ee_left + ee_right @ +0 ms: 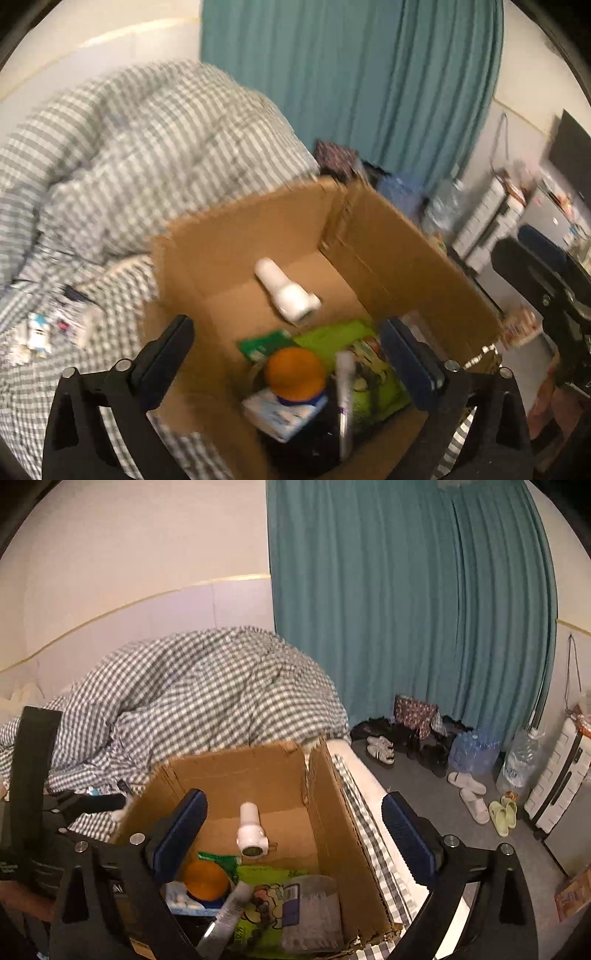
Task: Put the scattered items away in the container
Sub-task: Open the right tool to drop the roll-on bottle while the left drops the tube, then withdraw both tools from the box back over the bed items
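Two hand-held grippers hover over an open cardboard box (258, 771) on a bed with a gingham duvet (192, 694). The left gripper (286, 354) and right gripper (291, 830) both stand spread wide, holding nothing. Inside the box lie a white plastic fitting (250, 832), an orange-capped bottle (295, 373), a green snack bag (266, 912) and a tube (345, 391) (other small items remain scattered on the bedding (48, 332), blurred).

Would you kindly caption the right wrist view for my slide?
Open right claw above a cardboard box on the bed, holding a white bottle and snack bag.
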